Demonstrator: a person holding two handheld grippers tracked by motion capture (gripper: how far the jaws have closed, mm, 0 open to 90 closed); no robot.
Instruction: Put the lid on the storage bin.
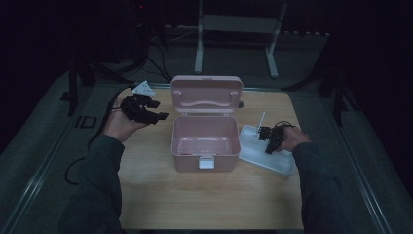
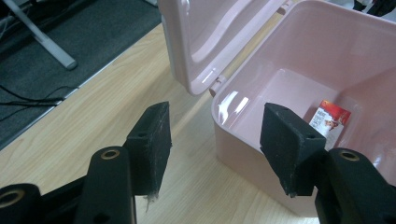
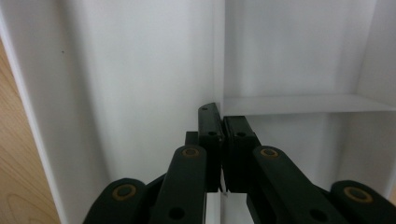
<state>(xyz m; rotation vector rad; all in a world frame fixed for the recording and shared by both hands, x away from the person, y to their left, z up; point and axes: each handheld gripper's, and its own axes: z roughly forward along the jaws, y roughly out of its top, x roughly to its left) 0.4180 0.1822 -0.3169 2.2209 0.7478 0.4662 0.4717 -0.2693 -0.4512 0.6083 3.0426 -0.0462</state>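
Resting on the wooden worktop [image 1: 204,195], the white tray [image 1: 280,163] lies just right of the pink box [image 1: 204,141], its long axis running from rear-left to front-right. The right tongs [image 1: 269,141] are pressed together on a thin inner divider wall [image 3: 222,51] of this tray, seen edge-on between the pads in the right gripper view. The left tongs [image 1: 157,109] hover left of the box, spread wide and gripping nothing. The box lid [image 1: 207,94] stands raised at the rear; a small printed packet [image 2: 330,120] lies inside.
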